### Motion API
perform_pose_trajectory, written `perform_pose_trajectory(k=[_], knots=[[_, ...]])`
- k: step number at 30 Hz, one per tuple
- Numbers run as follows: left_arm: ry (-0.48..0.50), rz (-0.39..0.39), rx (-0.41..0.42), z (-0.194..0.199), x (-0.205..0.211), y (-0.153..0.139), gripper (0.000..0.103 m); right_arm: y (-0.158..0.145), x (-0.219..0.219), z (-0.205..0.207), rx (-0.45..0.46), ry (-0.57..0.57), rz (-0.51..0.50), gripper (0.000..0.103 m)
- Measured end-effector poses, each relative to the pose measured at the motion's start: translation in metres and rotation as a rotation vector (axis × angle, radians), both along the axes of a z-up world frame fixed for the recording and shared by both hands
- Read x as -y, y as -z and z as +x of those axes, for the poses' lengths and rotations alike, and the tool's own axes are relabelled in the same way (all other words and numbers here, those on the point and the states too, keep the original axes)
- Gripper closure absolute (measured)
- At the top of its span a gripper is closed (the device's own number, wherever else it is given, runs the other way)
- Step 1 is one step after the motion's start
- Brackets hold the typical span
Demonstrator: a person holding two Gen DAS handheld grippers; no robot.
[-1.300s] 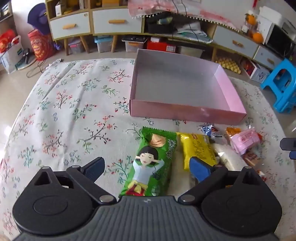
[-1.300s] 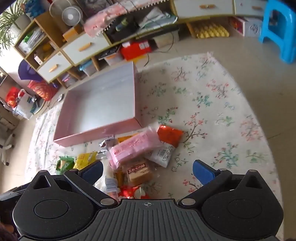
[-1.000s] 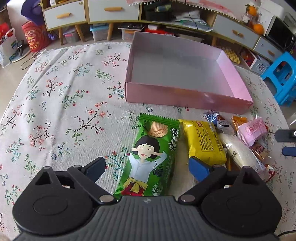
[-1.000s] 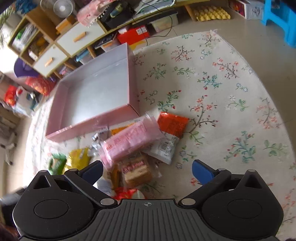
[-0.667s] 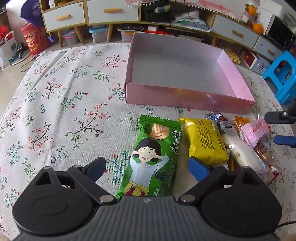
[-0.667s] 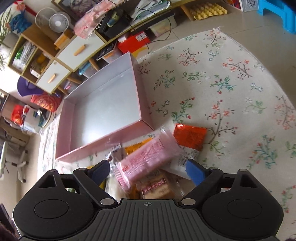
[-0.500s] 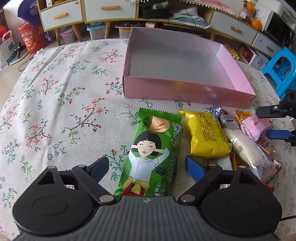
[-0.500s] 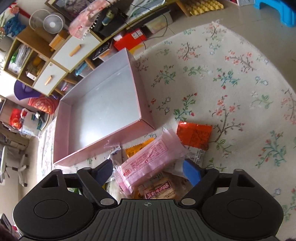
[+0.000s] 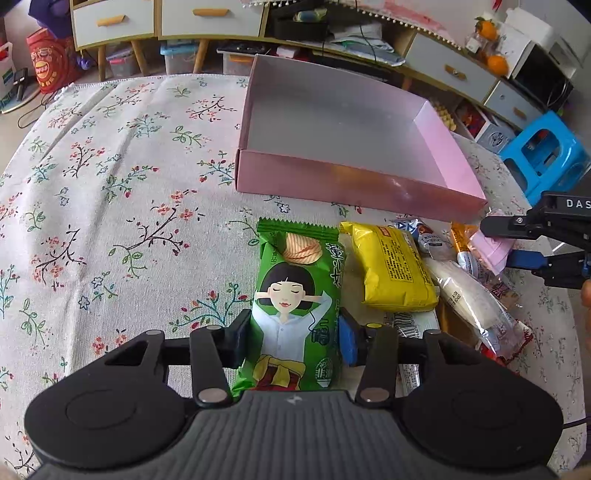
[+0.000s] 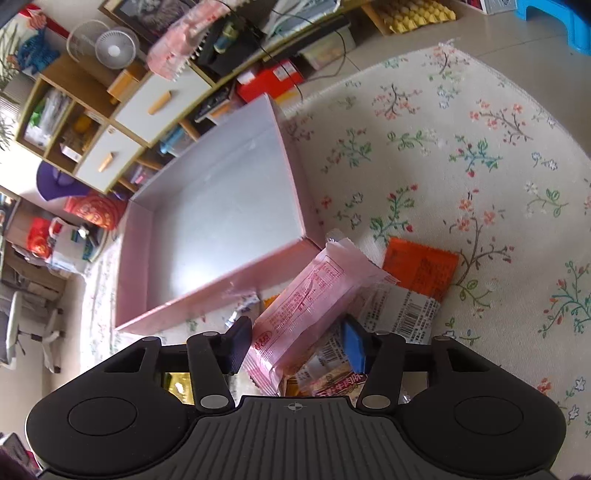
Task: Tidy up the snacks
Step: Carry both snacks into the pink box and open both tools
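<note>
A shallow pink box [image 9: 354, 184] sits empty on the floral tablecloth; it also shows in the right wrist view [image 10: 207, 295]. My left gripper [image 9: 293, 341] is shut on the lower part of a green snack packet [image 9: 299, 295] that lies flat in front of the box. My right gripper [image 10: 297, 345] is shut on a pink snack packet [image 10: 310, 299], tilted up over the snack pile; it shows from the left wrist view [image 9: 517, 240] too. A yellow packet [image 9: 391, 269] lies right of the green one.
More snacks lie in a pile: a long white packet [image 9: 472, 299], small wrapped sweets [image 9: 424, 236], an orange packet [image 10: 421, 266], a white barcode packet [image 10: 402, 306]. Cabinets [image 9: 207, 18] and a blue stool [image 9: 546, 151] stand beyond the table edge.
Both grippers have closed from wide open: the left onto the green packet, the right onto the pink packet after moving in over the pile. The pink packet's end has tilted up.
</note>
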State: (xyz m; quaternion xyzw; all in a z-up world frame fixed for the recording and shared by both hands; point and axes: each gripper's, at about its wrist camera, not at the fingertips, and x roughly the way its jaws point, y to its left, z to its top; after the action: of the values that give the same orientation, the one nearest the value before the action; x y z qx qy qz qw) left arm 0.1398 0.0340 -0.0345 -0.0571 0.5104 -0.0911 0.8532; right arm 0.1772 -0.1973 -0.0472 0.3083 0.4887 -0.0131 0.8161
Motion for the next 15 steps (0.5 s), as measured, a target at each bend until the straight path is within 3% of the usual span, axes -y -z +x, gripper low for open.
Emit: perform_pose_trajectory(k=[7,11,15], knots=[[-0.028,-0.060,0.014,-0.002,-0.013,-0.010,0.060,-0.010,-0.001,-0.003,0.023,-0.027,-0.029,0.052],[-0.049,-0.110,0.050,-0.002,-0.025,-0.023,0.060,-0.022,-0.004,-0.003,0.061,-0.087,-0.116,0.052],[-0.076,-0.139,0.106,0.011,-0.032,-0.033,0.060,-0.039,-0.014,0.001,0.129,-0.202,-0.276,0.052]])
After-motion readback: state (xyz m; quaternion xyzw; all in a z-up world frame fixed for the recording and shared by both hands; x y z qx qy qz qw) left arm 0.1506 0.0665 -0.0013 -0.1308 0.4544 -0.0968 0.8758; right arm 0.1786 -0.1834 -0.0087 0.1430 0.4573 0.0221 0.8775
